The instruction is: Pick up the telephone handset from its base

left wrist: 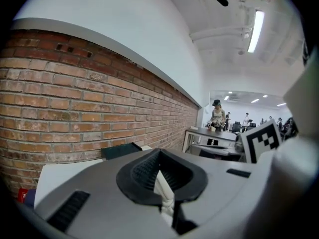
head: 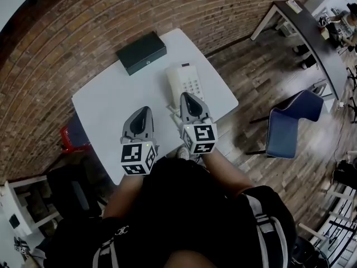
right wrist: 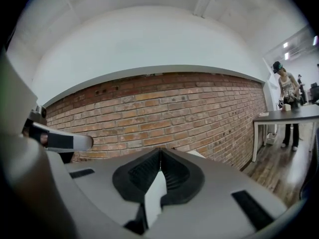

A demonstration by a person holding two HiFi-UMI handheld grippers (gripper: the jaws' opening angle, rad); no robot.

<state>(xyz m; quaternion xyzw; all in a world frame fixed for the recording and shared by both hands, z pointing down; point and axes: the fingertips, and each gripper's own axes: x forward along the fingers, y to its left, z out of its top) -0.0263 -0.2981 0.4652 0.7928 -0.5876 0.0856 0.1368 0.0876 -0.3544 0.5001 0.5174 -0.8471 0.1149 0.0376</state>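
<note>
Nearest me, my left gripper (head: 143, 113) hangs over bare white table (head: 103, 102), its jaws clenched on nothing. My right gripper (head: 188, 98) is clenched and empty too, its tip at the near end of the white telephone (head: 188, 80). The phone sits on the table just ahead of that gripper. The handset (head: 174, 84) appears to lie in its cradle along the left side, beside the keypad (head: 193, 86), though its outline is faint from above. I'd say the reach is what matters now. I should spread the right jaws before going lower, straddle the handset across its narrow middle, squeeze firmly and lift straight up so the light base doesn't drag. The left could steady the base. Beyond lie the dark box (head: 141, 52) and the brick wall (left wrist: 75, 98).
</note>
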